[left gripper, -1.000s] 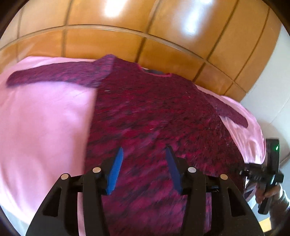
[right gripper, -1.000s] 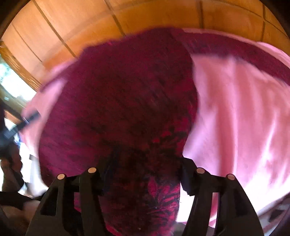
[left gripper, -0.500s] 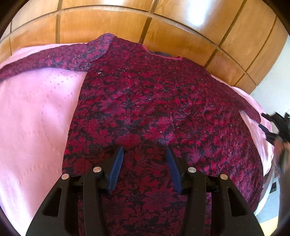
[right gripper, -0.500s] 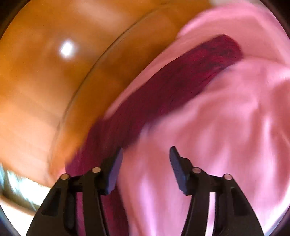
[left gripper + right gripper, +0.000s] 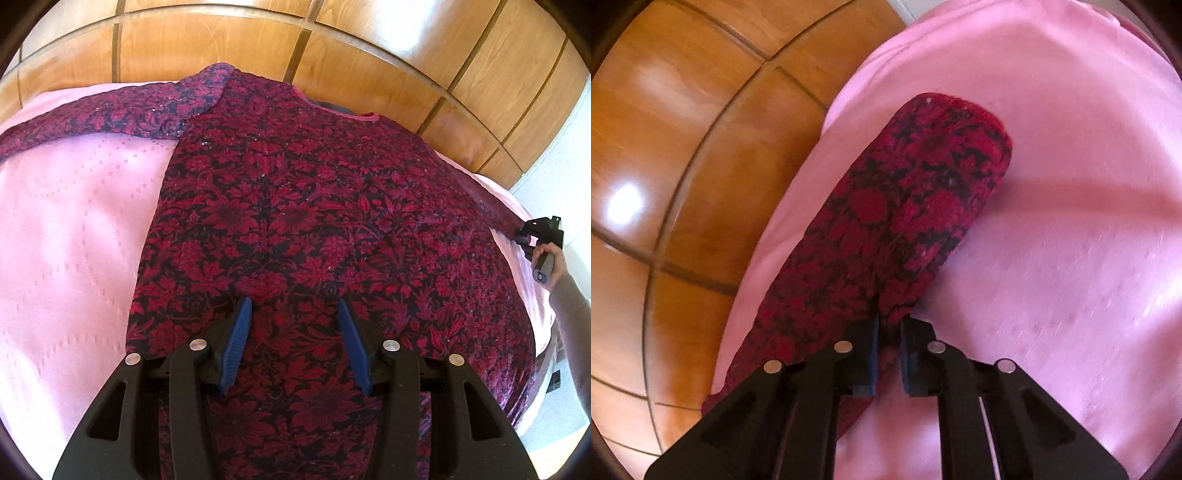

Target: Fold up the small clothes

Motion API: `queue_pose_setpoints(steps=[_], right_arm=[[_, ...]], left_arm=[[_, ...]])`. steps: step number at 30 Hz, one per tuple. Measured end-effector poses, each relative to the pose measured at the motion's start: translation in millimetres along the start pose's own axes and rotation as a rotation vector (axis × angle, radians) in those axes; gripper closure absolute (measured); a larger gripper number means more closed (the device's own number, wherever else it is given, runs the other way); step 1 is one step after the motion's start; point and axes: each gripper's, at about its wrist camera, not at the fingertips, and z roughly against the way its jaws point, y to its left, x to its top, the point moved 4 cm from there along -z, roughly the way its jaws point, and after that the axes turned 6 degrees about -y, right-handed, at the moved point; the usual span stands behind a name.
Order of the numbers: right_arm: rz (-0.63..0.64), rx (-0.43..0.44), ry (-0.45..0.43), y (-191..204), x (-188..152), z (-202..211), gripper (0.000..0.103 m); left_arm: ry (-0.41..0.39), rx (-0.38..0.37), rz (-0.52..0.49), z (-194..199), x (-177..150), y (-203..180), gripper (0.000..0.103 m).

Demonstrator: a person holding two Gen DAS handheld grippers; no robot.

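Note:
A dark red floral long-sleeved top (image 5: 295, 221) lies flat on a pink bedspread (image 5: 74, 240), neckline (image 5: 332, 109) toward the headboard, left sleeve (image 5: 92, 118) stretched out sideways. My left gripper (image 5: 295, 306) hovers over the lower middle of the top's body, its blue pads apart with nothing pinched. The right gripper (image 5: 888, 321) is shut on the right sleeve (image 5: 923, 192), a fold of fabric squeezed between its pads; the cuff end lies ahead on the bedspread (image 5: 1071, 184). In the left wrist view that gripper (image 5: 532, 230) shows at the sleeve's tip, held by a hand (image 5: 550, 258).
A glossy wooden headboard (image 5: 332, 44) runs along the far side of the bed and fills the left of the right wrist view (image 5: 665, 147). The bed's right edge drops off beside the hand, with pale floor (image 5: 554, 424) below.
The right gripper swung from over the top's body out to the right sleeve and shut on it. The left gripper sank slightly closer to the fabric, still open.

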Motion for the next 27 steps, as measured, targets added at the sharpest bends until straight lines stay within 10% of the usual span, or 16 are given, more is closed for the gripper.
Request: queue_pose_setpoints(steps=[13, 27], right_arm=[[0.547, 0.304, 0.034, 171, -79, 71, 0.095], [1.094, 0.427, 0.262, 299, -325, 81, 0.095]], left_arm=[[0.004, -0.012, -0.009, 4, 5, -10, 0.039], [-0.050, -0.171, 0.151, 22, 48, 1, 0.062]])
